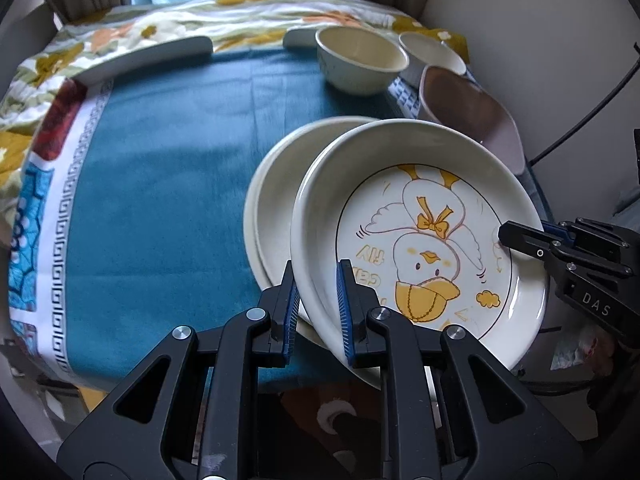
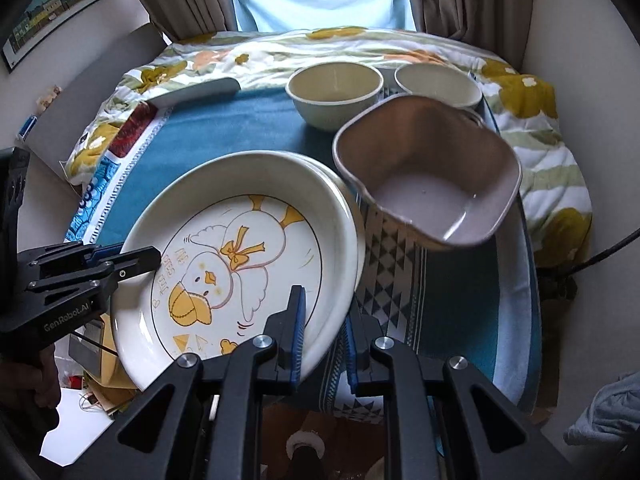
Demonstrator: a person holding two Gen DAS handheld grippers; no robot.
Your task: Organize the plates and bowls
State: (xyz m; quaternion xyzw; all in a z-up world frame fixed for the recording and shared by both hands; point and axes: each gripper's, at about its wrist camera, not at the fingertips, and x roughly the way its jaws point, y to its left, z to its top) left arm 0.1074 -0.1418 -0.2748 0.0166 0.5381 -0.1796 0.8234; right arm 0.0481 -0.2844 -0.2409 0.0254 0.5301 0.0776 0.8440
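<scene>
Both your tools grip the duck plate (image 1: 420, 240) by its rim: the left tool (image 1: 318, 300) pinches the edge at 6 o'clock in its own view, and the right tool (image 2: 324, 332) clamps the opposite rim. The plate sits tilted over a plain plate (image 1: 276, 200) on the blue tabletop (image 1: 160, 180). At 1 o'clock stand two cream bowls (image 2: 334, 94) and a pinkish square bowl (image 2: 432, 180).

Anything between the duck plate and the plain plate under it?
Nothing visible. The duck plate, clamped at opposite rims by the left gripper and the right gripper, hangs tilted directly over the plain plate. The pink square bowl sits beside them, off the path.
</scene>
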